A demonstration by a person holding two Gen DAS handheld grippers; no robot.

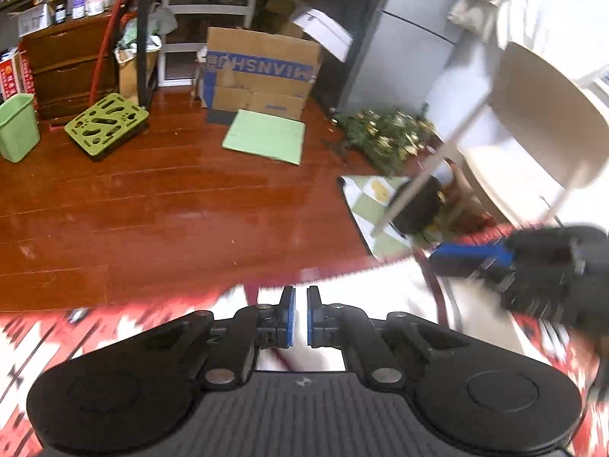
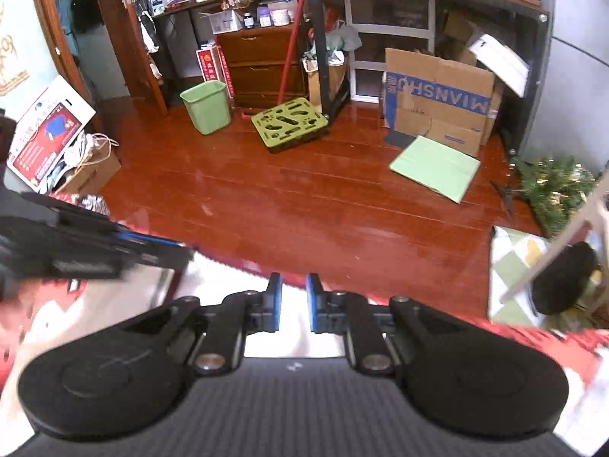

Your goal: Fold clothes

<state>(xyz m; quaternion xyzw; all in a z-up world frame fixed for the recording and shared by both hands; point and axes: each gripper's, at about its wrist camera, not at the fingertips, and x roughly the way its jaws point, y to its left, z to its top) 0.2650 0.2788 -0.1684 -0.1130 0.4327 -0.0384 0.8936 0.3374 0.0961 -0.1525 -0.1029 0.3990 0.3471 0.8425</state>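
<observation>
Over the red-and-white patterned cloth [image 1: 152, 327], a white garment [image 1: 365, 278] lies beneath both claws; the left claw [image 1: 300, 316] is nearly closed, the right claw [image 2: 293, 302] narrow, neither visibly pinching fabric.

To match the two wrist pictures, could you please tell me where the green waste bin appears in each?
Left wrist: green waste bin at far left edge, mid-height.
Right wrist: bin upper left of centre.
Shared landmark: cardboard box with blue lettering.
</observation>
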